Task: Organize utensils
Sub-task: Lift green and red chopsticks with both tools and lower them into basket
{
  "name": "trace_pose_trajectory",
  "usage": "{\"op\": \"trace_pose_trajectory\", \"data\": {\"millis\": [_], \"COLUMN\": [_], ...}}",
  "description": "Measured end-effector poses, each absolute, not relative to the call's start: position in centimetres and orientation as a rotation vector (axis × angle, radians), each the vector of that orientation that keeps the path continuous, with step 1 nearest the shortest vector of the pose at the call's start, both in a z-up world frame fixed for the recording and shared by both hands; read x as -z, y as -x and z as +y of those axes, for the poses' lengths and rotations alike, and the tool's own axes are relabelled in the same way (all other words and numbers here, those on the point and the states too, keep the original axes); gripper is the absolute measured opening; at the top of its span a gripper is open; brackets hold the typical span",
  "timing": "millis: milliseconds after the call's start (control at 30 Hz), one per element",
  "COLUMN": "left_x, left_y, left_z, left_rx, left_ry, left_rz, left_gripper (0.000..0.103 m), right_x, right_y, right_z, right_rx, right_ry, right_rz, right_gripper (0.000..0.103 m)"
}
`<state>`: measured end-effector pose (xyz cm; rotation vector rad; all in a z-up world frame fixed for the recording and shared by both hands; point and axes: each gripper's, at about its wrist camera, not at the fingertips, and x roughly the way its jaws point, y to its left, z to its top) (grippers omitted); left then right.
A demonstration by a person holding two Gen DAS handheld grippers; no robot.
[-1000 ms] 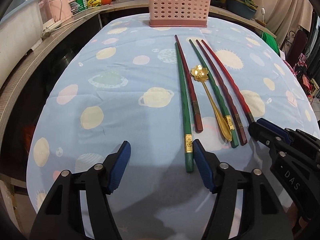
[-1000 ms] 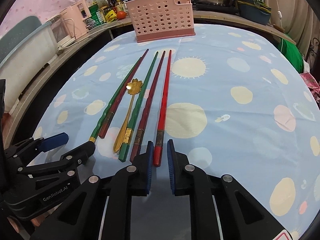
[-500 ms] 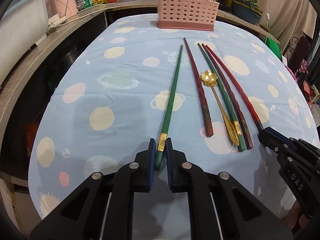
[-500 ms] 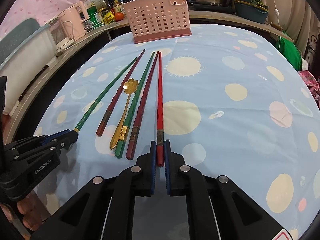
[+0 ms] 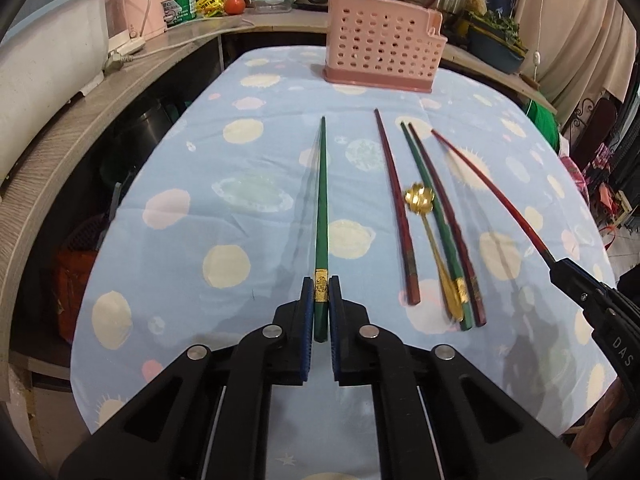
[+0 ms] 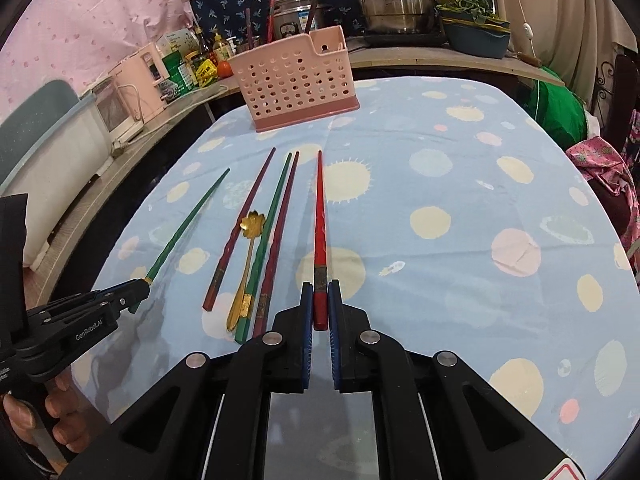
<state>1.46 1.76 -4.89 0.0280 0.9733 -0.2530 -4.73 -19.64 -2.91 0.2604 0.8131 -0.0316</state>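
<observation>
My left gripper (image 5: pixel 321 300) is shut on the thick end of a green chopstick (image 5: pixel 321 208), held above the cloth and pointing at the pink perforated utensil basket (image 5: pixel 382 56). My right gripper (image 6: pixel 320 304) is shut on a red chopstick (image 6: pixel 320 216), also lifted; it shows at the right in the left wrist view (image 5: pixel 492 196). On the cloth between them lie a dark red chopstick (image 5: pixel 396 200), a green chopstick (image 5: pixel 434 216), another dark red chopstick (image 5: pixel 448 216) and a gold flower-bowl spoon (image 5: pixel 430 236). The basket (image 6: pixel 294 80) stands at the far table edge.
The table wears a blue cloth with pale dots (image 5: pixel 224 184). A wooden counter (image 5: pixel 80 92) curves along the left and back with appliances, bottles and steel pots (image 6: pixel 394 0). Green fabric (image 6: pixel 560 116) lies past the table's right edge.
My left gripper closed on the green chopstick and lifted it away to the left. My right gripper closed on the red chopstick and lifted it away to the right.
</observation>
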Motion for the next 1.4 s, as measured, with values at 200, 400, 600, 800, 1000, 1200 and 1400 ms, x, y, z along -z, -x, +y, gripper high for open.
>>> {"op": "trace_pose_trajectory", "data": {"millis": [200,400,600,800,1000,1200,1400], "left_x": [1.2,-2.1,-5.7,-8.9,-11.4,-13.9,-18.0], "left_y": [-1.9,-3.3,-5.2,-7.7,-10.1,-12.2,-14.3], "left_z": [2.4,2.6,2.8,2.4,1.9,1.4,0.7], "left_rx": [0.266,0.265,0.263,0.256,0.253,0.256,0.266], "left_ry": [0.009,0.035,0.066,0.070,0.079,0.092,0.118], "left_rz": [0.907,0.841,0.775,0.715,0.677,0.642,0.582], "left_gripper": [0.007,0.007,0.007,0.007,0.007,0.007,0.007], "right_x": [-0.5,-3.4,-6.8,-9.5,-11.5,-13.0,-15.2], "right_y": [4.5,3.8,2.9,1.4,-0.7,-2.3,-4.7], "right_z": [-20.6,-21.5,-22.3,-23.4,-24.4,-25.4,-26.8], "right_rx": [0.040,0.054,0.066,0.069,0.081,0.082,0.078], "right_ry": [-0.283,-0.304,-0.297,-0.309,-0.307,-0.319,-0.380], "right_rz": [0.745,0.700,0.629,0.571,0.533,0.506,0.468], "right_gripper": [0.007,0.007,0.007,0.007,0.007,0.007,0.007]}}
